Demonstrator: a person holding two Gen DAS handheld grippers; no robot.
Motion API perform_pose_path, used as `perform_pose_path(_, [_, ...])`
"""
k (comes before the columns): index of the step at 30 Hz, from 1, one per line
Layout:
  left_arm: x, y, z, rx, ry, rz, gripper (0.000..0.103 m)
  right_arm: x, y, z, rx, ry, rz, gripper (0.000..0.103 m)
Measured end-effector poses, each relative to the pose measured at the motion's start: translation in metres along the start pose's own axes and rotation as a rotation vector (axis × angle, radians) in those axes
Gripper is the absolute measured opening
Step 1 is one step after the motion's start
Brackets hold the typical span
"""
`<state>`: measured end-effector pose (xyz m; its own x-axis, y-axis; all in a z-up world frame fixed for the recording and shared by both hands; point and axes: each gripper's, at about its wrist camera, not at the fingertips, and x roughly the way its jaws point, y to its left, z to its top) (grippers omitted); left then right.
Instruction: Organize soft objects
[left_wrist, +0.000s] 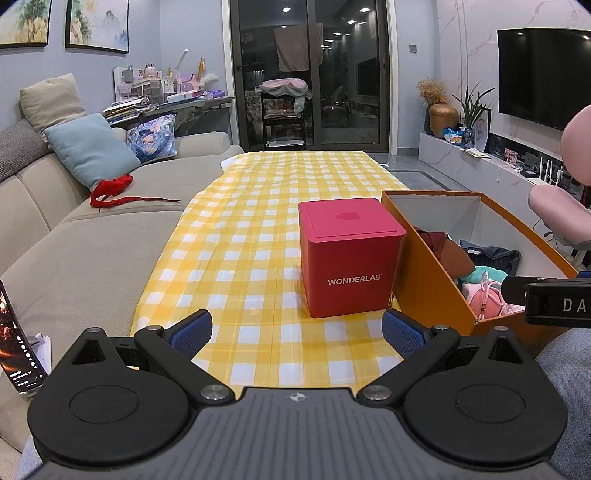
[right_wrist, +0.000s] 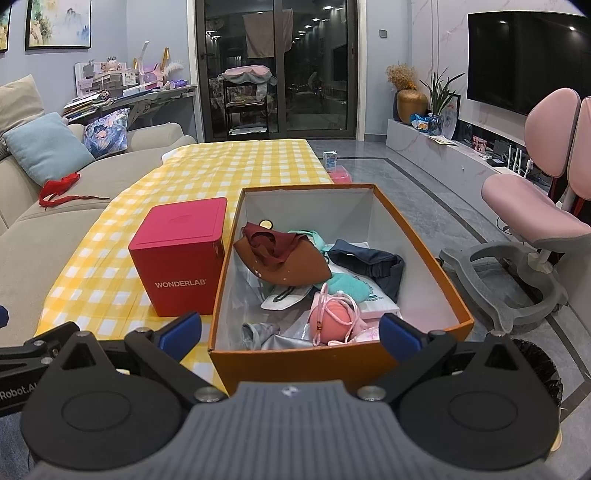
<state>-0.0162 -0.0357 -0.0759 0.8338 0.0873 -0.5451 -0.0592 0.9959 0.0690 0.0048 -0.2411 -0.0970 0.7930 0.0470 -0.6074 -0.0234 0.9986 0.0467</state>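
"wonderlab" in white on the red box (left_wrist: 351, 254); "da" on the right gripper (left_wrist: 554, 301); "robot.a" on the left gripper (right_wrist: 22, 373).

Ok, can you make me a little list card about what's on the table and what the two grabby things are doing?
table cover: yellow checked cloth
red box: closed WONDERLAB box, standing left of the orange box
orange box: open cardboard box, lid off
inside it: brown cloth, navy cloth, mint cloth, pink drawstring pouch, grey cloth
left gripper: open, holding nothing, facing the red box
right gripper: open, holding nothing, at the orange box's near wall
sofa: red ribbon lying on it
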Motion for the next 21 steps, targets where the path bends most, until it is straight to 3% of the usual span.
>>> perform_pose_path(21, [0.0003, 0.0002, 0.0003, 0.0, 0.002, -0.002, 0.103, -0.0006, 0.0029, -0.0004, 0.008, 0.005, -0.005, 0.1])
